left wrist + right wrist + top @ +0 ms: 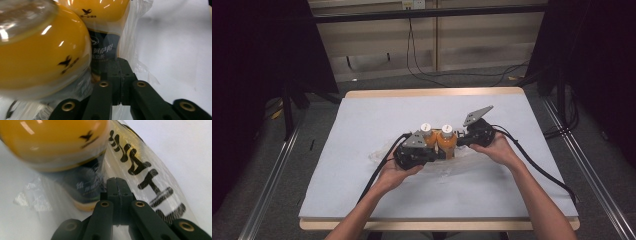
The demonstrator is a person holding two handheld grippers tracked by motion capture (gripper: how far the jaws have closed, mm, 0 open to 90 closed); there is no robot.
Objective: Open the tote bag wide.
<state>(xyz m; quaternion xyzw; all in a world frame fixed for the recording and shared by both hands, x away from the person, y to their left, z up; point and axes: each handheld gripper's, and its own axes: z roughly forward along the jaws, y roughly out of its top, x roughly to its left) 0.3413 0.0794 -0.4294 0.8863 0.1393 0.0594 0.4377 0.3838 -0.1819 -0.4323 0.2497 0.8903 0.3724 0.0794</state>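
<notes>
Both grippers pinch the plastic bag around 2 bottles.
Left gripper and right gripper clamp bag film; bottles stand upright between them.

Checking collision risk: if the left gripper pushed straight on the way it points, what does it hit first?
Most likely the farther orange bottle: the shut left gripper aims at its dark label through the clear plastic bag. The nearer orange bottle sits just left of that line. Depth is hard to judge.

White cloth covers wooden table.
</notes>
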